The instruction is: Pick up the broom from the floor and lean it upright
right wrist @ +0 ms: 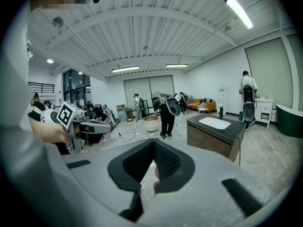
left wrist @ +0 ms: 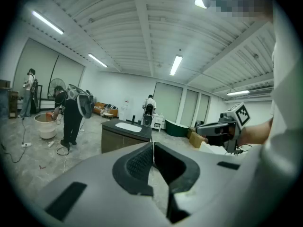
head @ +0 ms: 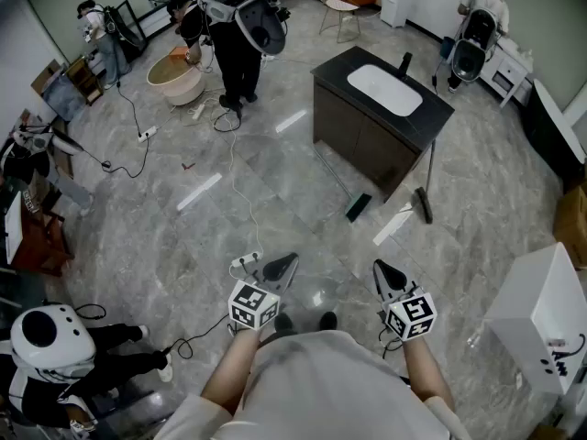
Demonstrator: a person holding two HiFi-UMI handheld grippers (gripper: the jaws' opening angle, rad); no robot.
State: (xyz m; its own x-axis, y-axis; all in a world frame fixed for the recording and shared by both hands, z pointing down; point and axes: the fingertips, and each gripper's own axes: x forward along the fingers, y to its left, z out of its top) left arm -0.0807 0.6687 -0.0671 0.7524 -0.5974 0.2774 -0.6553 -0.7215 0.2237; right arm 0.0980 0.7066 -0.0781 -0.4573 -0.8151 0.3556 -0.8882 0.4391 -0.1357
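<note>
A thin long handle with a dark head (head: 424,205) stands propped against the right corner of the dark sink cabinet (head: 353,145), and shows as an upright pole (right wrist: 239,148) in the right gripper view. A second long-handled tool with a flat dark head (head: 358,207) lies on the floor in front of the cabinet; I cannot tell which is the broom. My left gripper (head: 290,259) (left wrist: 152,149) and right gripper (head: 378,268) (right wrist: 152,148) hover side by side near my body, well short of both tools. Both are shut with nothing in them.
A white flat piece (head: 394,223) lies on the floor between the two tools. A white cable (head: 240,191) runs across the tiles ahead of me. A white cabinet (head: 541,324) stands at my right. People stand at the back (head: 240,39) and sit at the lower left (head: 55,351).
</note>
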